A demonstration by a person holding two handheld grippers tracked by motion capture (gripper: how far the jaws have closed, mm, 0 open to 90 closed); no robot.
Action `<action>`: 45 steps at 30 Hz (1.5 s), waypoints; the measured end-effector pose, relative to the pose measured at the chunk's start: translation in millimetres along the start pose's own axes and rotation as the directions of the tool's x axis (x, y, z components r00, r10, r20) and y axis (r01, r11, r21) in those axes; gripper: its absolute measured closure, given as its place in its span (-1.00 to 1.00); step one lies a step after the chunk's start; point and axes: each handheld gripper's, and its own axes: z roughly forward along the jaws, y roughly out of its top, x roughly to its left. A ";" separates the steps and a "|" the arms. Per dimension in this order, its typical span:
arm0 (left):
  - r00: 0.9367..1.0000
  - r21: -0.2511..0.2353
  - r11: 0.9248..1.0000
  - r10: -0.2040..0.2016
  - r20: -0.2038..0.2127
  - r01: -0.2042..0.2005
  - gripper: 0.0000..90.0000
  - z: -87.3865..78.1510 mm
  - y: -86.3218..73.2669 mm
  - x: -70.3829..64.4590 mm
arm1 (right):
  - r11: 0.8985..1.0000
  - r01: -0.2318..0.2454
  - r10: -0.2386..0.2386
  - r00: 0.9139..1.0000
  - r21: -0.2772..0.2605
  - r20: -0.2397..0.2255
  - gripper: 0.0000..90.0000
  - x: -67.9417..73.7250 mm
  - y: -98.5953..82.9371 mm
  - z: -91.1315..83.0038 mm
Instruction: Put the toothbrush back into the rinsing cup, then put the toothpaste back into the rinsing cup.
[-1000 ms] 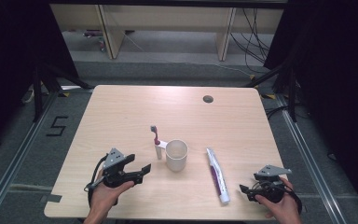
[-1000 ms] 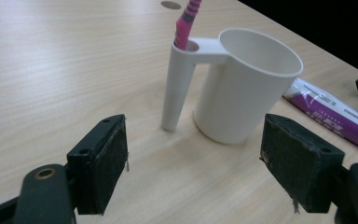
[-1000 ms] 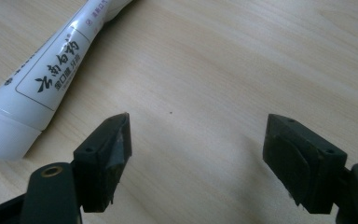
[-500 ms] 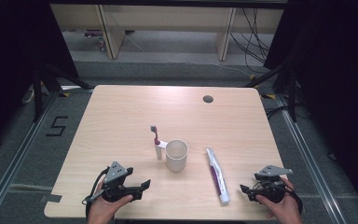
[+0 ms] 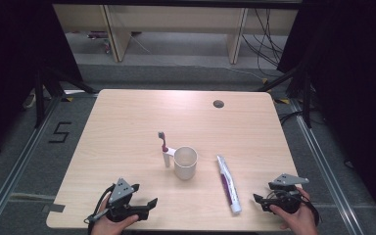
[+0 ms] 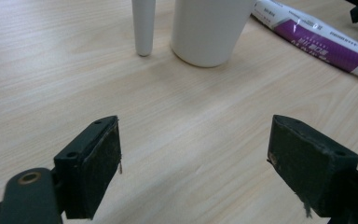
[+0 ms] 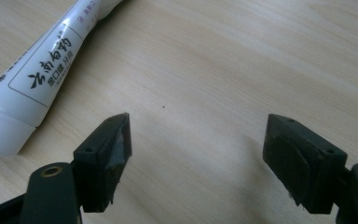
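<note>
Both tongs [image 5: 149, 203] [image 5: 259, 199] spread, holding nothing; white cup [image 5: 185, 163] looks empty, toothbrush [image 5: 165, 148] beside it.

Loads of bare table [image 5: 127, 122] across the top half of the high view, wide open. Mid-frame it's tighter: the toothbrush [image 5: 165, 148] stands right against the cup [image 5: 185, 162], no gap there. The toothpaste tube [image 5: 227, 183] lies just right of center, with a passable lane between it and the cup.
</note>
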 end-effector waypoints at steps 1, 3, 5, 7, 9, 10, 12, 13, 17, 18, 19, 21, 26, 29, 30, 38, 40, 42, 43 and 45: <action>1.000 0.003 1.000 -0.003 -0.001 0.003 -0.62 -0.8 -2.0 -0.6 | 1.000 0.001 -0.001 1.000 0.001 0.000 -0.46 -0.4 0.1 0.0; 1.000 0.004 1.000 -0.004 -0.006 0.004 -0.62 -2.3 -4.8 -1.6 | 0.999 -0.033 0.033 0.999 0.005 -0.007 -0.46 1.9 -0.2 -1.0; 1.000 0.007 1.000 0.004 -0.007 -0.004 -0.62 -3.7 -7.6 -1.5 | 1.000 -0.031 0.031 1.000 0.000 -0.006 -0.46 1.7 -0.2 -1.4; 1.000 0.006 1.000 0.000 -0.007 0.000 -0.62 -4.5 -9.1 -1.3 | 1.000 -0.031 0.031 0.999 0.001 -0.005 -0.46 1.8 -0.2 -1.5; 1.000 0.006 1.000 0.001 -0.010 -0.001 -0.63 -5.2 -10.1 -1.2 | 1.000 -0.025 0.025 1.000 -0.001 -0.005 -0.46 1.7 0.2 -1.7; 1.000 0.007 1.000 0.001 -0.008 -0.001 -0.63 -4.8 -10.7 -1.1 | 0.999 -0.042 0.042 0.999 -0.004 -0.011 -0.46 2.6 1.1 -1.6; 1.000 0.009 1.000 -0.005 -0.011 0.005 -0.64 -3.7 -11.5 -1.9 | 1.000 -0.019 0.019 1.000 -0.008 -0.020 -0.46 -0.2 2.4 -1.2; 1.000 0.012 1.000 -0.006 -0.009 0.006 -0.64 -3.0 -12.1 -1.8 | 0.999 -0.035 0.035 0.999 -0.017 -0.009 -0.46 2.2 2.5 -1.5; 1.000 0.040 0.999 0.001 -0.004 -0.001 -0.64 0.3 -14.2 -1.4 | 0.999 -0.027 0.025 0.999 -0.045 -0.043 -0.48 3.1 12.6 -7.7; 1.000 0.041 0.999 0.005 -0.002 -0.005 -0.64 0.8 -14.4 -1.4 | 0.998 -0.049 0.047 0.997 -0.028 -0.053 -0.48 5.4 15.8 -10.6; 1.000 0.035 0.999 0.005 -0.005 -0.004 -0.64 1.0 -14.8 -1.8 | 0.999 -0.023 0.022 0.999 -0.028 -0.045 -0.48 5.2 18.7 -11.2; 1.000 0.050 0.999 0.021 -0.004 -0.021 -0.64 -0.7 -14.8 0.1 | 0.999 0.022 -0.023 0.999 -0.023 -0.042 -0.48 3.7 25.5 -11.8; 1.000 0.051 0.998 0.025 -0.009 -0.025 -0.64 -0.7 -15.0 0.1 | 1.000 0.010 -0.011 0.999 -0.023 -0.052 -0.49 10.4 44.4 -11.6; 1.000 0.051 0.998 0.028 -0.011 -0.027 -0.64 -0.4 -15.1 0.0 | 0.998 0.055 -0.057 0.997 -0.034 -0.057 -0.49 13.3 56.1 -8.6; 1.000 0.053 0.998 0.029 -0.009 -0.029 -0.64 -0.5 -15.2 0.2 | 0.999 0.013 -0.015 0.998 -0.032 -0.064 -0.49 18.9 59.1 -8.1; 1.000 0.050 0.999 0.015 -0.002 -0.015 -0.64 1.9 -16.4 -2.1 | 0.998 0.056 -0.052 0.994 0.040 -0.093 -0.42 32.3 83.6 2.0; 1.000 0.052 0.999 0.011 -0.006 -0.011 -0.64 1.8 -16.4 -2.2 | 0.996 0.078 -0.073 0.993 0.053 -0.097 -0.38 34.7 86.8 6.1; 1.000 0.057 0.998 0.015 -0.005 -0.015 -0.64 1.3 -16.4 -2.0 | 0.993 0.095 -0.088 0.992 0.075 -0.096 -0.35 36.9 89.2 11.4; 0.999 0.068 0.997 0.034 -0.007 -0.033 -0.64 0.5 -16.6 -0.7 | 0.993 0.086 -0.078 0.992 0.084 -0.097 -0.34 39.8 89.8 14.9; 0.999 0.072 0.997 0.036 -0.011 -0.035 -0.64 0.7 -16.4 -0.5 | 0.988 0.121 -0.110 0.988 0.101 -0.107 -0.32 41.3 92.5 20.7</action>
